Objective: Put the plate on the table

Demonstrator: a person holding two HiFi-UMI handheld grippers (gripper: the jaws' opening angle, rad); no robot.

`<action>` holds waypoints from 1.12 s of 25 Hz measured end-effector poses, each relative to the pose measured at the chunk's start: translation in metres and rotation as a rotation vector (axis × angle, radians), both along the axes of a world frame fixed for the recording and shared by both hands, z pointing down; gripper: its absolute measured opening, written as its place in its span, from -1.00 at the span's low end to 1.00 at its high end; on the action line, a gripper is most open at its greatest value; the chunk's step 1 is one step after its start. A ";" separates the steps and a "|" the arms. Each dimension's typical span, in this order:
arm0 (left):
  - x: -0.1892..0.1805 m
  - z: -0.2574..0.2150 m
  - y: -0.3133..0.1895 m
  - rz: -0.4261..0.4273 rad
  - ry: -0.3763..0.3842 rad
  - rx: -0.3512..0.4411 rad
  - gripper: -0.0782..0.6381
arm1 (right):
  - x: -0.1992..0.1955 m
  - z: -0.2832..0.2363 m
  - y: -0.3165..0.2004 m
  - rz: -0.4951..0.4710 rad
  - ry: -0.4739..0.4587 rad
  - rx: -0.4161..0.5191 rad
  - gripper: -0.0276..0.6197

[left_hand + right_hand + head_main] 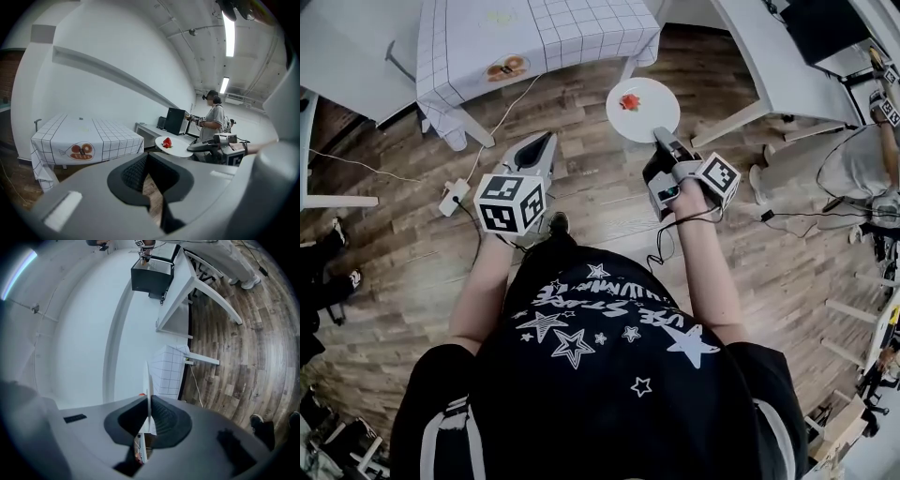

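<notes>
A white round plate [649, 114] carrying a red strawberry [629, 101] hangs over the wooden floor, just off the near right corner of the table. My right gripper [661, 136] is shut on its near rim. In the right gripper view the plate [148, 385] shows edge-on, pinched between the jaws. The table [534, 37] wears a white checked cloth and stands ahead to the left. My left gripper [546, 141] is shut on nothing, left of the plate and short of the table. The left gripper view shows plate [177, 147], strawberry [167, 142] and table [89, 131].
The cloth has a printed picture [506, 67] on its front overhang. A power strip [453, 197] and cable lie on the floor at the left. White desks [769, 66] stand at the right, one with a black box [176, 121]. Another person [213, 119] stands there.
</notes>
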State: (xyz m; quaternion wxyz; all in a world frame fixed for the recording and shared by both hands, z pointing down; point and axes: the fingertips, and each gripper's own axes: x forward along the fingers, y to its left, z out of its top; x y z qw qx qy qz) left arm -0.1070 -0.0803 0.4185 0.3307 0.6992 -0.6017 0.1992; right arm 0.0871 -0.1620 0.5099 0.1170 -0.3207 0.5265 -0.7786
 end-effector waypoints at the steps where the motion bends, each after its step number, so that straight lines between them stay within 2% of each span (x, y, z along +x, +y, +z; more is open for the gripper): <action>1: -0.006 0.002 -0.005 0.002 0.003 0.001 -0.76 | -0.005 0.001 -0.004 0.003 0.007 -0.001 -0.84; 8: -0.055 0.012 -0.038 0.001 0.024 0.018 -0.76 | -0.038 0.009 -0.033 0.048 0.024 0.014 -0.84; 18: -0.112 0.028 -0.084 0.009 0.046 0.016 -0.76 | -0.084 0.020 -0.075 0.058 0.057 0.005 -0.84; 24: -0.134 0.029 -0.096 -0.006 0.052 0.044 -0.76 | -0.086 0.021 -0.079 0.060 0.096 0.014 -0.84; 28: -0.139 0.039 -0.100 -0.027 0.058 0.030 -0.76 | -0.079 0.027 -0.088 0.073 0.097 0.009 -0.84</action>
